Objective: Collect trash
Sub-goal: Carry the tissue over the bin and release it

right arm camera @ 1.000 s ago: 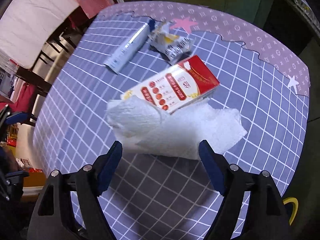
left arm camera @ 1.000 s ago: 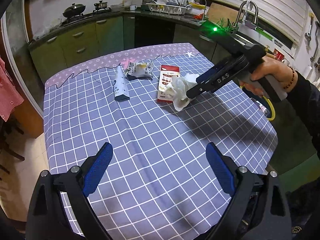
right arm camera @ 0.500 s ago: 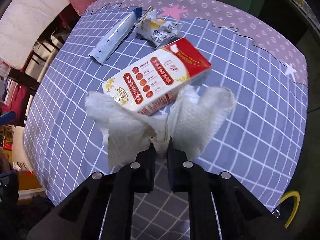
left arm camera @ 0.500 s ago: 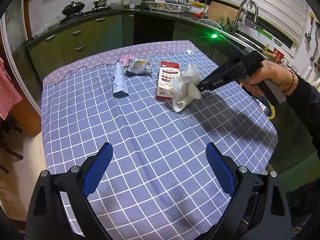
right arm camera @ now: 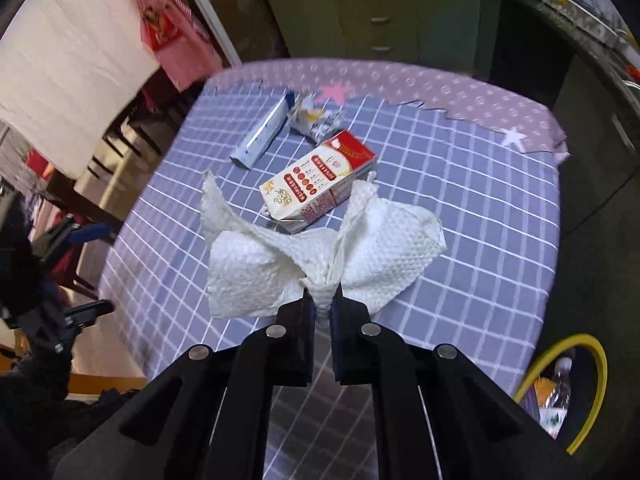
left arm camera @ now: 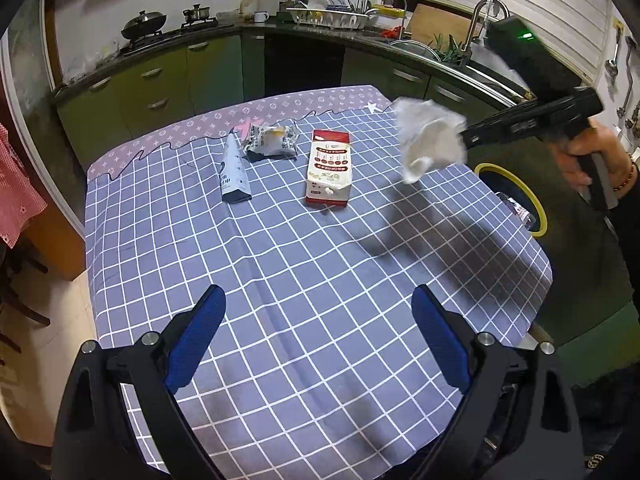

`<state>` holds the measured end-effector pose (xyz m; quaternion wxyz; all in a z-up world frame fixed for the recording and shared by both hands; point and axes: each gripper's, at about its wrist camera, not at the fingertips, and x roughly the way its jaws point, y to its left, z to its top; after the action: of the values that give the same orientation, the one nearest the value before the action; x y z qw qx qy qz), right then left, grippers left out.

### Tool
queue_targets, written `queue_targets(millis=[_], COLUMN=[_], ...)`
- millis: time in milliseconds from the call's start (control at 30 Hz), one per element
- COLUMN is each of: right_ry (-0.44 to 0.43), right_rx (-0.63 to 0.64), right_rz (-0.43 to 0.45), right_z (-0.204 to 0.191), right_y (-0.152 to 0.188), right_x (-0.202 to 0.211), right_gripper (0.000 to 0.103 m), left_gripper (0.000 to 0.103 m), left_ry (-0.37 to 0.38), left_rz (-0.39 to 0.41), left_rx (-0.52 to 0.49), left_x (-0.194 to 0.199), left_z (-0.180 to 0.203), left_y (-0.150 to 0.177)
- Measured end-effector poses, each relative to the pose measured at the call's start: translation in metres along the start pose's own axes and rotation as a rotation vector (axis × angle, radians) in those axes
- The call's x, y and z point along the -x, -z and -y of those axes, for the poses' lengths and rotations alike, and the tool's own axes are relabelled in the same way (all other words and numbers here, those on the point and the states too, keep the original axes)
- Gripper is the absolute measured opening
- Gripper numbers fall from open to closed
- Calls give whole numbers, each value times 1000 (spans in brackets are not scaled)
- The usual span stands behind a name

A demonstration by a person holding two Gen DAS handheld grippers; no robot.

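Trash in hand: crumpled white paper towel [right arm camera: 320, 264], pinched at its bunched middle by the right gripper [right arm camera: 322, 300]; two loose wings flare out either side of the jaws.
Right gripper: closed on the towel, jaws nearly touching with only the twisted paper neck between them. Towel is clear of the table, held up in the air per left-wrist view [left arm camera: 430, 138].
Left gripper: [left arm camera: 318, 338] jaws wide apart, nothing between the blue pads, hovering over the near edge of the blue-and-white checked tablecloth [left arm camera: 320, 280].
Ahead of right gripper: red-and-white drink carton [right arm camera: 320, 188] lying flat just beyond the towel; further out, blue-and-white squeezed tube [right arm camera: 264, 136] and crinkled white-and-yellow snack wrapper [right arm camera: 316, 118], those two close together.
Bin: yellow-rimmed trash bin [right arm camera: 568, 388] low and to the right of the right gripper, off the table edge; a plastic bottle is visible inside.
Step (judged): carrying the towel to the bin; three pieces left on the table.
Risk 1: grip is on a thin twisted neck of soft paper; a fast swing could tear it or pull it out, dropping the towel short of the bin.
Risk 2: wide wings could catch the bin rim and leave the towel draped over the edge instead of inside.
Risk 3: releasing before the gripper is over the opening; light paper drifts and lands on the floor.
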<state>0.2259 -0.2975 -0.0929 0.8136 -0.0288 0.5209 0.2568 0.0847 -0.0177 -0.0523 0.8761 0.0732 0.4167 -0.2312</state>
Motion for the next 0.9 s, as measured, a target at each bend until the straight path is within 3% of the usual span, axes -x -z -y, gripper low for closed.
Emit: queue_targets(millis=[167,300,467,800,900], right_ry=[26,112,210,352,355], right_rx=[-97,-216,-370,-574,-586], right_rz=[76,119,110,-33,-72], right_z=[32,76,141,264,278], right_y=[28,62,107,170,175], right_x=[53,94,116,72,56], right_gripper=[7,7,7,8,20], left_gripper=[89,89,89,89,89], left_ry=[5,21,36,30,23], left_rz=[8,15,9,-10,-19], left_rx=[-18,-34,-54,-107,-114], left_x=[2,-1,-8,-19,-22], left_z=[8,17,32,62,65], left_y=[-1,-6,-14,-25,-27])
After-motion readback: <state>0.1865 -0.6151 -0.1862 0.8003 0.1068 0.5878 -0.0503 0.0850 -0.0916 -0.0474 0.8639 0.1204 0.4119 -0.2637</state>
